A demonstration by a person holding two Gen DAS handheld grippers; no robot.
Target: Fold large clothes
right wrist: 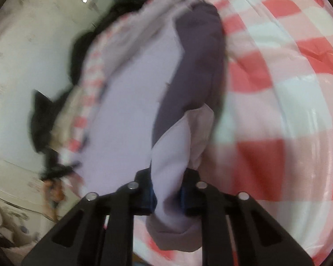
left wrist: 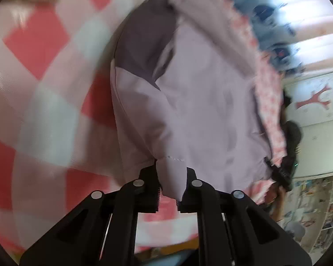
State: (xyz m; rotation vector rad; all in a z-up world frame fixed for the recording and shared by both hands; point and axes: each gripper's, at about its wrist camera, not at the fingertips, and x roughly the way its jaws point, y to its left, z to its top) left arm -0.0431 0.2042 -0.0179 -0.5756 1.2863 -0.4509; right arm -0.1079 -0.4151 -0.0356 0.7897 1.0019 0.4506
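Left gripper (left wrist: pixel 168 190): my jaws clamp a lilac jacket (left wrist: pixel 199 110) edge.
Right gripper (right wrist: pixel 167 196): pinching its cuff.
Checked bedsheet (left wrist: pixel 40 88): beneath.
Progress: early, jacket gripped, folds undone, I judge.

left gripper (left wrist: pixel 168 190): matte black plastic, two chunky fingers on angled linkage arms with triangular cut-outs
left pivots: four round silver pins, two per side, pretty shiny
left pads: ribbed, toothy inner faces, reddish tint along the edge
right gripper (right wrist: pixel 167 196): same black build, same four silver pins and cut-out arms
right pads: blue lining on the inner faces
markings: none readable, too blurry
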